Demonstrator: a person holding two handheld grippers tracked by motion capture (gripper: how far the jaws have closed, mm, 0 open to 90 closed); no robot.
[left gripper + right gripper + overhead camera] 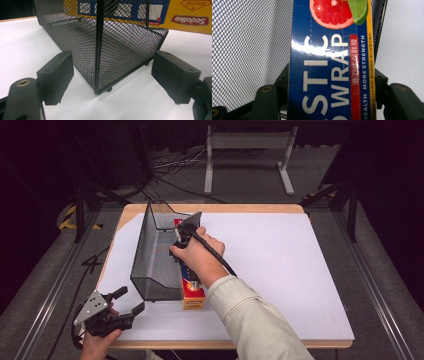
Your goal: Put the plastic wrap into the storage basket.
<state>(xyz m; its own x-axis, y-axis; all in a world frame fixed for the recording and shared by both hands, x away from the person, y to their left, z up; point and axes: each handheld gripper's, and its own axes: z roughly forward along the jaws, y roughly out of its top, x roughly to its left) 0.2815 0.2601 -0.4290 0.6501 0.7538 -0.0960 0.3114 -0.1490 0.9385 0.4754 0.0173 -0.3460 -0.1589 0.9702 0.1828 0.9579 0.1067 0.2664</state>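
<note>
On the bench the black mesh basket holds nothing that I can see, the plastic wrap box lies just beside it, clamped by the right tongs, while the left tongs stand apart near its corner.

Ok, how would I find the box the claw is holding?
Look at the white table, then at the black mesh basket on its left half. Against the basket's right side lies a long plastic wrap box, gripped by the right claw. It is the one colourful thing there: blue and yellow, with a grapefruit picture.
</note>
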